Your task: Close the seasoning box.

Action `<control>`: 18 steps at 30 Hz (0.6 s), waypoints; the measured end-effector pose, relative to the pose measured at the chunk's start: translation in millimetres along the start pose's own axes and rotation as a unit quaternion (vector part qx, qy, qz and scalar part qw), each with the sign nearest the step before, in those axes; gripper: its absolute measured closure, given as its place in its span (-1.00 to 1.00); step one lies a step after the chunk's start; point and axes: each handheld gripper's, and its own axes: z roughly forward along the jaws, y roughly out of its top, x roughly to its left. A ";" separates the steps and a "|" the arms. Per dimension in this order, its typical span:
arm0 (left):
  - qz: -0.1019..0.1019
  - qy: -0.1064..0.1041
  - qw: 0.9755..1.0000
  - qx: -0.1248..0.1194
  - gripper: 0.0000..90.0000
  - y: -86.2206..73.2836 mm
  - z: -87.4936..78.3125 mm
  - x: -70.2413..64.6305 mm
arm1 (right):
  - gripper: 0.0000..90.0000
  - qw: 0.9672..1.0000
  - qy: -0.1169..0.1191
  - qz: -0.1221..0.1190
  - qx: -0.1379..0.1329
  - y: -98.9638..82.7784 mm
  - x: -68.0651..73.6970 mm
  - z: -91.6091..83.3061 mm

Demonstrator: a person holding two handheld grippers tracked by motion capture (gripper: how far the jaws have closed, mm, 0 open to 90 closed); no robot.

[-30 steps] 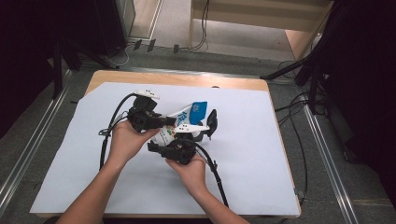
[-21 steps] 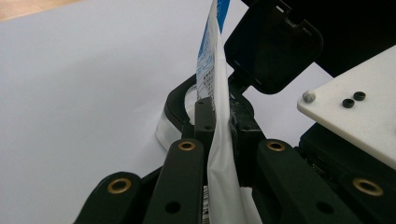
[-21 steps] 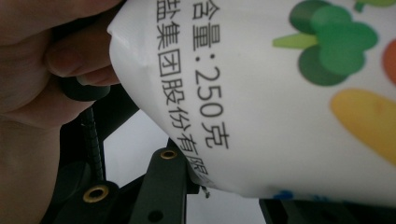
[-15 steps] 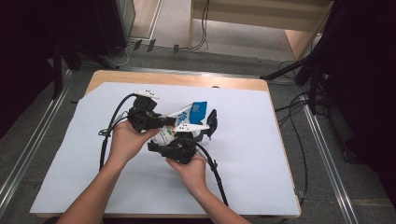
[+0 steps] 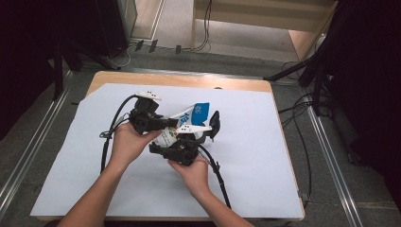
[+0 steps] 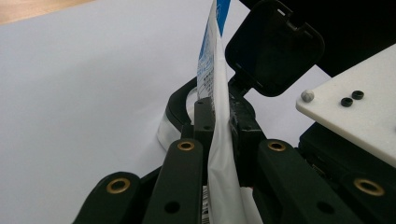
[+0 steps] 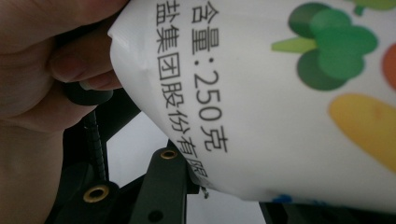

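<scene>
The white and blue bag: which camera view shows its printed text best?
The right gripper view: the bag is close, with large black characters and vegetable pictures readable. The left gripper view shows it edge-on between the fingers. The high view shows it small between both grippers.

Even overhead light brightens the white table sheet (image 5: 265,142); surroundings dark, close-ups softly blurred.

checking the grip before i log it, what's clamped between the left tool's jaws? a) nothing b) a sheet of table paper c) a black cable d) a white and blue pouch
d: in the left gripper view the left tool has its jaws shut on the thin edge of the pouch, which stands up white and blue between them.
</scene>
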 end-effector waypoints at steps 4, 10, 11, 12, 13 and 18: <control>-0.004 -0.001 1.000 0.000 0.88 -0.3 0.0 -0.2 | 0.72 1.000 -0.002 -0.002 0.000 -0.1 0.5 0.4; -0.008 -0.007 1.000 -0.001 0.89 0.2 -0.4 1.3 | 0.73 1.000 -0.003 -0.006 0.000 0.9 1.2 0.8; -0.008 -0.007 1.000 -0.002 0.89 0.4 -0.3 1.7 | 0.73 1.000 -0.004 -0.007 0.000 1.1 1.3 0.6; -0.008 -0.010 1.000 -0.001 0.89 0.5 -0.5 2.2 | 0.73 1.000 -0.005 -0.007 0.000 1.2 1.3 0.6; -0.011 -0.010 1.000 -0.002 0.89 0.6 -0.2 2.1 | 0.73 1.000 -0.005 -0.008 -0.001 1.3 1.4 0.6; -0.017 -0.016 1.000 -0.002 0.90 1.0 1.0 4.1 | 0.73 1.000 -0.005 -0.007 -0.002 1.7 1.1 0.3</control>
